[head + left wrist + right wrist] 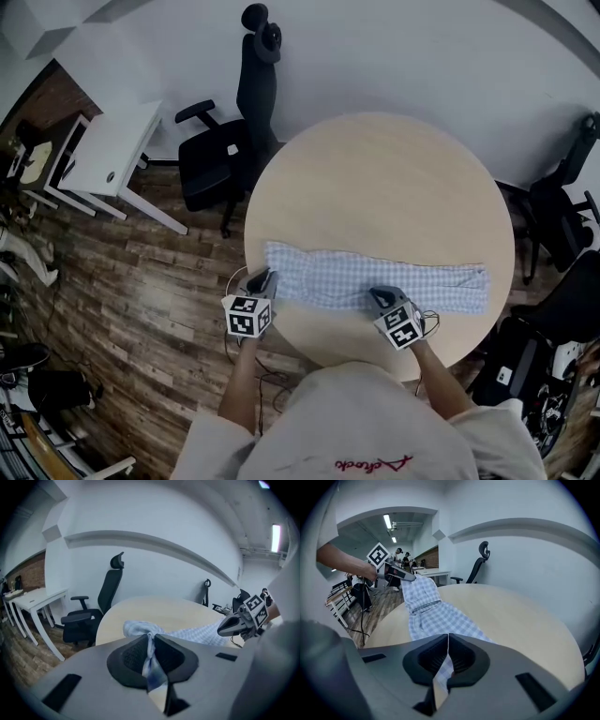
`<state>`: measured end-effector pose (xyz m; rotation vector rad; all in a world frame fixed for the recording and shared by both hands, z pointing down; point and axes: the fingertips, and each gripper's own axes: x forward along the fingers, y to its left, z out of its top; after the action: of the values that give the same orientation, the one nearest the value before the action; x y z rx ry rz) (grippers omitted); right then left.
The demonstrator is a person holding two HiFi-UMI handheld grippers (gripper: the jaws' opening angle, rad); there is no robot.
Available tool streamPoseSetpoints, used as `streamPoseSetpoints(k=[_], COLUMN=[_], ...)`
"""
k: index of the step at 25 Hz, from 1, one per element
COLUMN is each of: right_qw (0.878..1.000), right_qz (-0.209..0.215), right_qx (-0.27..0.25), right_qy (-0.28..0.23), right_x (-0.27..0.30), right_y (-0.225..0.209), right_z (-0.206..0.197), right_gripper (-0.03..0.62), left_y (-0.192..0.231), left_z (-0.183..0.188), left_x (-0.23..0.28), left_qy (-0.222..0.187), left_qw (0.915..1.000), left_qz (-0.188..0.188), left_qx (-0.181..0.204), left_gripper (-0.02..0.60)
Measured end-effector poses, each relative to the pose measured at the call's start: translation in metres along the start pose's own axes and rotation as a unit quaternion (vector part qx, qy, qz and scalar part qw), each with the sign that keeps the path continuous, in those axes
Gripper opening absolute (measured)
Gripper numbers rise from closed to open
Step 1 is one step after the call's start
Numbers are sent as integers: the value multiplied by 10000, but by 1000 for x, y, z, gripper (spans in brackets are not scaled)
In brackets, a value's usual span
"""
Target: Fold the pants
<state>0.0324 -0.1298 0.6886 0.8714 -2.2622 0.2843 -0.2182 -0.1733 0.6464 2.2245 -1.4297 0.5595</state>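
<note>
Checked blue-and-white pants point(394, 279) lay stretched left to right across the near part of the round wooden counter point(375, 178). The legs ran toward the right edge and the waist end sat at the left edge. The left gripper point(267, 277) was pinching the left end of the pants; in its own view a bunch of cloth was squeezed between the two pads. From the right gripper view that end looked lifted off the counter, hanging from the left gripper. The right gripper point(379, 298) sat on the near edge of the pants about mid-length, with its jaws pressed together on a thin fold of cloth. The rest of the pants lay flat, slightly wrinkled. The person stood at the near side of the counter, with both forearms reaching forward. A black office chair point(225, 141) stood just behind the counter at the left. A white desk point(108, 150) stood farther left on the wooden floor point(122, 281).
</note>
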Motion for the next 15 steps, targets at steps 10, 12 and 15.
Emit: streamPoseSetpoints(k=[10,12,15], right_qw=[9996,9993,9983], right_qz=[-21,-102,-271], right_qx=[228,320,507], right_qy=[-174,-176,-124], right_x=[-34,-45,-65], right_y=[-18,-26,-41], right_z=[-31,-42,-67], right_gripper=[32,32,32], left_y=[-153,-186,-236], left_z=[34,27,-5], left_x=[25,48,88], left_qy=[-41,115,540], left_qw=[9940,9892,9782], left_qz=[-513,-702,-1039], left_qx=[963,1279,1718], left_gripper=[66,66,66])
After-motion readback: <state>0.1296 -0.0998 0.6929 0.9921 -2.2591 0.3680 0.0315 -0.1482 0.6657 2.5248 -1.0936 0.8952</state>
